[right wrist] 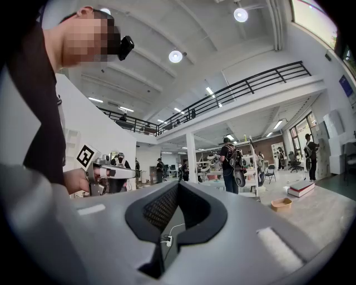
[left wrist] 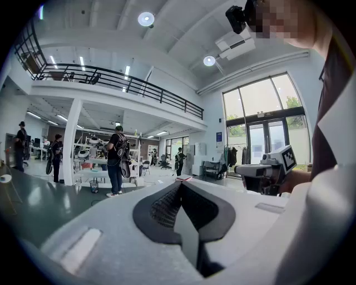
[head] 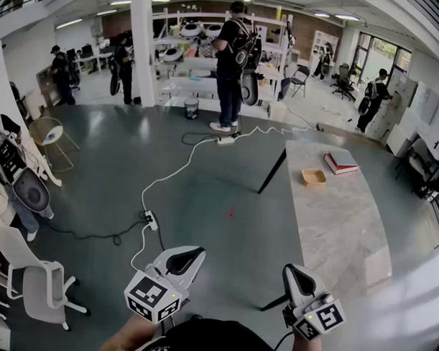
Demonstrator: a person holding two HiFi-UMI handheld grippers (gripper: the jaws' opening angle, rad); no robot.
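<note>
Grey floor point(head: 98, 152) is stretching across an open hall, with a long pale tabletop point(head: 340, 233) running along the right side. A red book point(head: 341, 162) and a small tan tray point(head: 313, 177) are lying well apart from the grippers at the tabletop's far end, just beside each other. A white power strip point(head: 152, 220) is lying on the floor ahead, with a white cable point(head: 178, 165) trailing away from it towards a standing person point(head: 230, 63) who is wearing a backpack.

The left hand-held gripper point(head: 191, 255) is being held low, close to the operator's body, over bare floor, and the power strip is lying nearest to it. Its jaws are meeting at the tips and gripping nothing.

The right hand-held gripper point(head: 292, 271) is being held level with the left, just beside the tabletop's near corner and not touching it. Its jaws are likewise standing together and holding nothing; only floor and cable are showing through the slit behind the tips.
</note>
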